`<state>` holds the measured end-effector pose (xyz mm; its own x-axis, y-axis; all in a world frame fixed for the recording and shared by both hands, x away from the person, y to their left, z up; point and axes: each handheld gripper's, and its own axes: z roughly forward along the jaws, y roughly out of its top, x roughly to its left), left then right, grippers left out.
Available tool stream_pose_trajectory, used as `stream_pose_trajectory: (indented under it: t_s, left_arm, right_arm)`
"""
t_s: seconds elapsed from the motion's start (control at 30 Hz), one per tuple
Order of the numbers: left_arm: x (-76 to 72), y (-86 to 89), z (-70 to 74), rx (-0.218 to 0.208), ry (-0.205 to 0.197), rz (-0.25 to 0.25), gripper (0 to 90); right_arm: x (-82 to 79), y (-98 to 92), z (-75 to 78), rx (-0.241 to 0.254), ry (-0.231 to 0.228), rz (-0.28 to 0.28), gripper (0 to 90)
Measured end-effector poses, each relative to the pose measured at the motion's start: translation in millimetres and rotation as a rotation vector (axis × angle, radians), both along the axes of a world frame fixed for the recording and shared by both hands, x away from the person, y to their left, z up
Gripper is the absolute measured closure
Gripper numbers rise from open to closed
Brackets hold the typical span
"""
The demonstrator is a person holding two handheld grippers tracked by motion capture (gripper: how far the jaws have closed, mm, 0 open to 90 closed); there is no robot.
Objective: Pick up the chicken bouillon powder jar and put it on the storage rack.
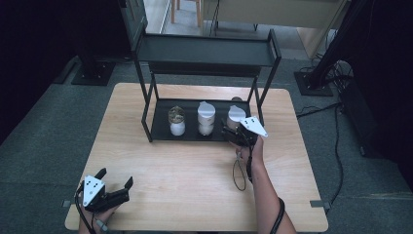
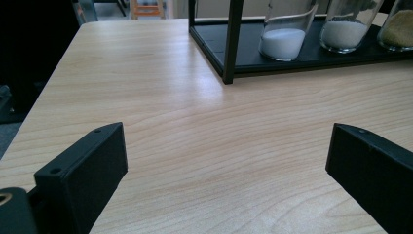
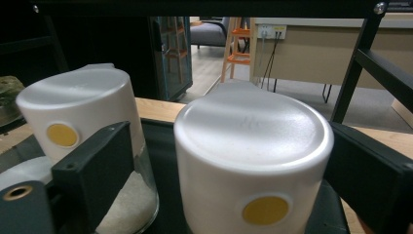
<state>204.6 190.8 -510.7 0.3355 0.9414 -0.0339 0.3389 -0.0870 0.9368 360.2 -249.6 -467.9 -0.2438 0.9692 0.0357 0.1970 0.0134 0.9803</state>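
The right gripper [image 3: 214, 161] stands with jaws apart around the white cap of the right-hand jar [image 1: 235, 117] on the rack's bottom shelf [image 1: 160, 130]; glass, part-filled, probably hefty, slippery and breakable, so grip low on the cap.

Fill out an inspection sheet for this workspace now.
Surface: wooden table, bare apart from the rack.
Job's things: three jars on the rack's lower shelf; left jar looks lidless, middle jar and right jar have white lids.
Clutter: nothing seen.
Grippers: right gripper open, jaws either side of the right jar's lid; left gripper open with nothing between its jaws, at the table's near left corner.
Cables: right gripper's cable loops on the table; floor cables at right.
Surroundings: grey carpet, black stands, a wooden stool behind.
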Motion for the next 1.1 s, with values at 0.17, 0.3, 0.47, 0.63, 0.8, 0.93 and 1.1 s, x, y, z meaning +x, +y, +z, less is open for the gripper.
stream_pose_trajectory:
  t_s: [0.17,0.3,0.47,0.63,0.8,0.93,1.1]
  left_arm:
    - [-0.5,0.0,-0.1,0.002,-0.003,0.0,1.5]
    - [-1.1,-0.5,-0.2,0.005,-0.008,0.001,1.5]
    - [-1.4,-0.8,-0.1,0.013,-0.013,0.004,1.4]
    - [-0.9,-1.2,-0.2,0.017,-0.011,0.005,1.3]
    - [-1.1,-1.4,-0.3,0.022,-0.011,0.005,1.4]
    - [-1.1,-1.3,-0.3,0.019,-0.012,0.002,1.4]
    - [-1.5,-1.5,-0.3,0.023,-0.013,0.0,1.4]
  right_arm:
    - [-4.5,-0.9,-0.1,0.012,-0.004,-0.02,2.7]
    - [-8.7,-6.5,-2.3,0.022,0.001,-0.027,2.6]
    - [-15.4,-13.3,-3.4,0.031,-0.001,-0.005,0.4]
    - [-22.0,-14.5,-2.8,0.017,-0.003,0.014,0.3]
    - [-28.8,-14.8,-2.7,0.019,-0.013,0.024,0.4]
    - [-35.0,-13.6,-3.1,0.015,-0.014,0.044,0.4]
    - [-42.9,-12.4,-2.1,0.018,-0.021,0.06,0.4]
